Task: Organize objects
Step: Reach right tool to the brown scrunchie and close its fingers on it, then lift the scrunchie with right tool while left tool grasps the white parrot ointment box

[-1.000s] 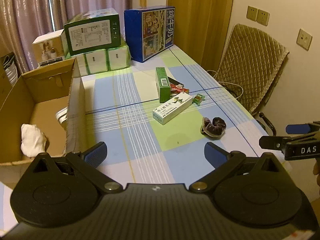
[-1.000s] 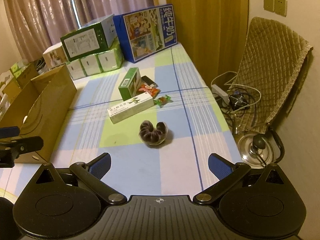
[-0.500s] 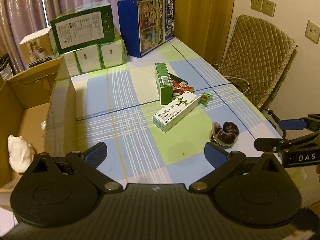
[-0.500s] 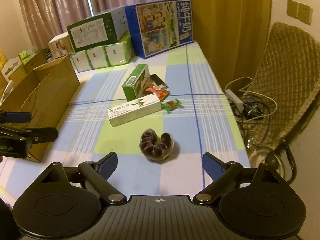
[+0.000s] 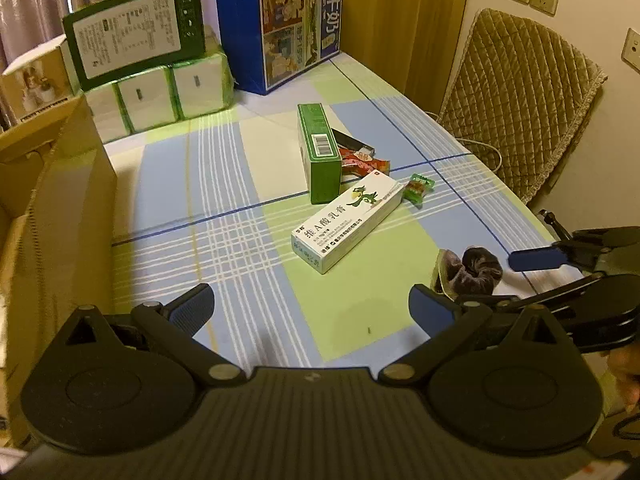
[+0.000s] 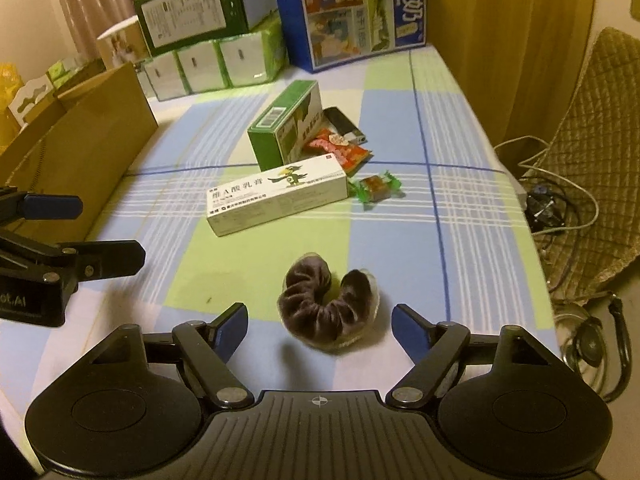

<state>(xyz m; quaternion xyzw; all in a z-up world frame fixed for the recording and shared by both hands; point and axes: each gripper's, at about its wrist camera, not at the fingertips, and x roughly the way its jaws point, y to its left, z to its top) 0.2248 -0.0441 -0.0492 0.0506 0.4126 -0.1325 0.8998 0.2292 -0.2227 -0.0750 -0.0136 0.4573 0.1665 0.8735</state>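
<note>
- The right gripper (image 6: 318,330) has its fingers spread wide and empty, with the dark velvet scrunchie (image 6: 329,307) on the table (image 6: 400,240) between them; I judge it should go lower and close across the soft ring.
- The left gripper (image 5: 310,310) is also released and empty, over bare cloth.
- The table edge at right is near the scrunchie.
- Farther, the white ointment box (image 6: 277,200) and green box (image 6: 285,132) stay apart; the cardboard box (image 6: 86,160) waits at left.
</note>
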